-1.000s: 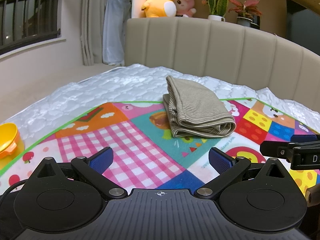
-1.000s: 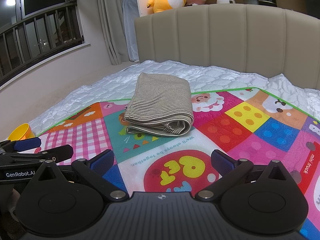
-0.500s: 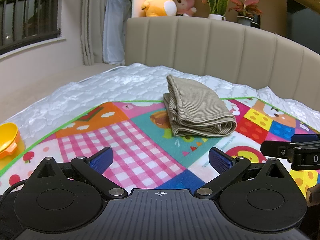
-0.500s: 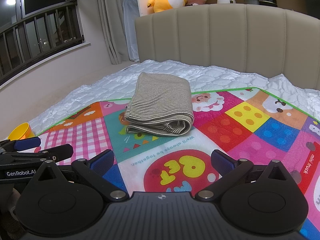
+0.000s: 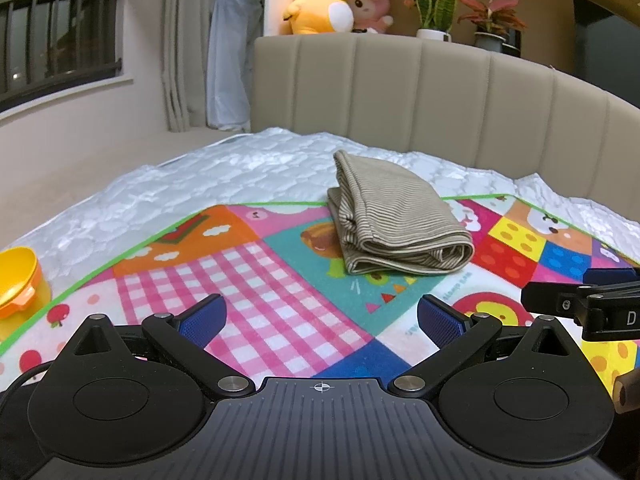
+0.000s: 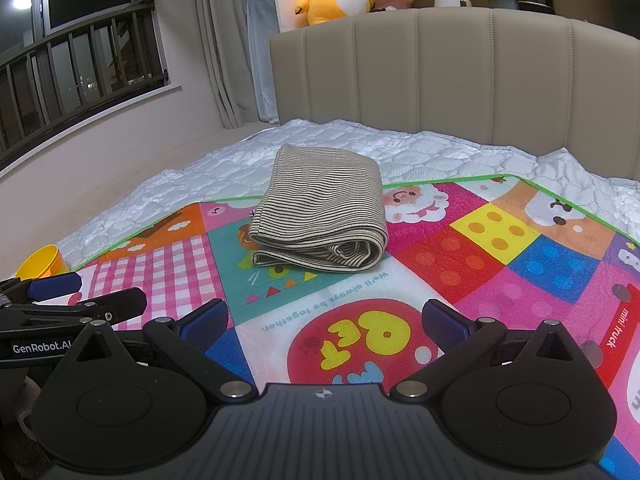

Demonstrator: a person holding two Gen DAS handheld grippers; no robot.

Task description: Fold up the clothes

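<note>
On the mat point(image 6: 500, 264), the shirt point(image 6: 320, 212) lies folded. Both your left gripper point(image 5: 320, 316) and right gripper point(image 6: 324, 320) gape empty, short of it; likely nothing remains but withdrawing.

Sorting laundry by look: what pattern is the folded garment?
Thin dark and beige stripes on the folded garment, clearest in the right wrist view.

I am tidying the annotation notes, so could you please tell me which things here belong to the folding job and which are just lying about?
Part of the job:
- striped folded garment
- play mat it lies on
- left hand-held gripper, open
- right hand-held gripper, open

Just lying about:
- yellow cup
- plush toys
- potted plants
</note>
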